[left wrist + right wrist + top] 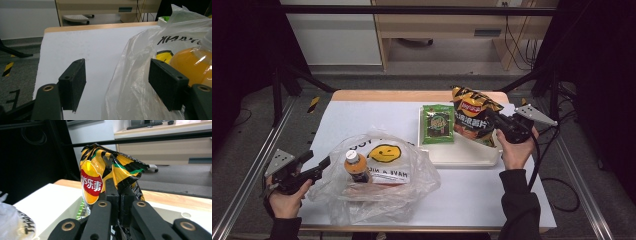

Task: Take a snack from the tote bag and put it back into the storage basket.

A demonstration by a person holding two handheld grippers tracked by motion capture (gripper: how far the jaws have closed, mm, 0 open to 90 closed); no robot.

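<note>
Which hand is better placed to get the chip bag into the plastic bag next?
Right. The right claw is already shut on the chip bag, lifted above the white tray. The left claw stands open at the plastic bag's edge, suited to holding it open.

**A recording bay in a lab or office room**

The table wears a plain white sheet and stands inside a frame of dark metal bars, with black curtains hanging on both sides. Aluminium rails run along the floor, one stretch marked with yellow-and-black hazard tape. Behind stands a light wooden desk with loose cables dangling beside it, on grey carpet. A keyboard lies on another desk in the right gripper view.
</note>
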